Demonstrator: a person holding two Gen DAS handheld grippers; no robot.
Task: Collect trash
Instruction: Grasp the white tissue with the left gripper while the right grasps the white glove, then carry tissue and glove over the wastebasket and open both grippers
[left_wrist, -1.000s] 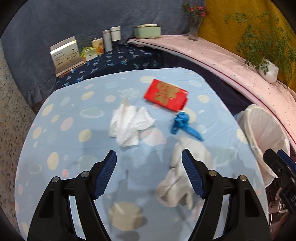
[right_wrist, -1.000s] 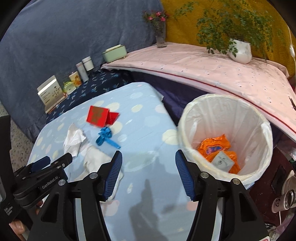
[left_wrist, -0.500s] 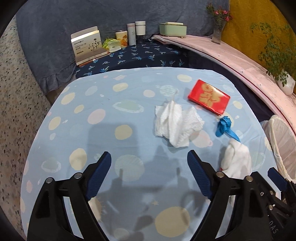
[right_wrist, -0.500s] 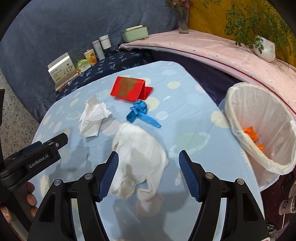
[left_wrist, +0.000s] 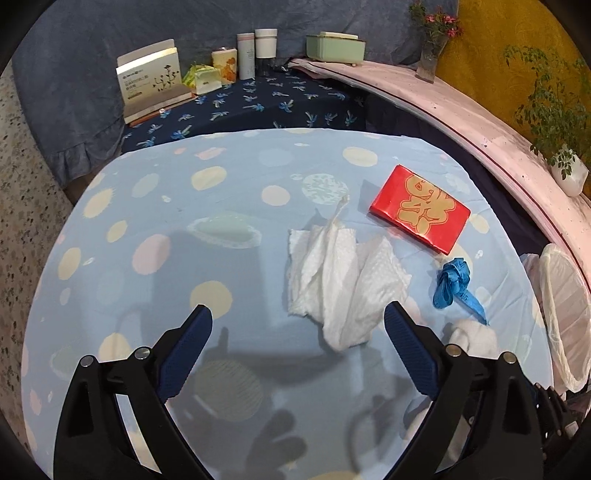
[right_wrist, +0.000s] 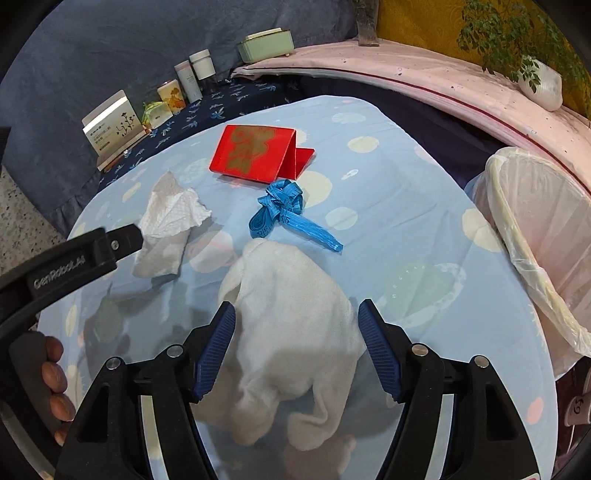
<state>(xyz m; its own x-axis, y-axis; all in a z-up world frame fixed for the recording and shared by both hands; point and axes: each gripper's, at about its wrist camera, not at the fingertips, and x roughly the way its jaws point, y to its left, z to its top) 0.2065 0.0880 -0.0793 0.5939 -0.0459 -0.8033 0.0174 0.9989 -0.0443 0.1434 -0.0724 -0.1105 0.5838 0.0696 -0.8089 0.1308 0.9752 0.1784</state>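
Note:
A crumpled white paper towel lies on the blue spotted table, just ahead of my open left gripper; it also shows in the right wrist view. A white cloth lies between the open jaws of my right gripper, which hovers over it. A blue tape measure and a red box lie beyond; the left wrist view shows both, tape and box. The lined trash bin stands off the table's right edge.
Boxes, jars and a green container line the back shelf. A pink ledge with a potted plant curves along the right. The left gripper's body shows at the right wrist view's left side.
Both grippers moved forward and lower over the table. The paper towel now sits nearer my left jaws, and the white cloth now lies between my right jaws. The bin slid to the right edge.

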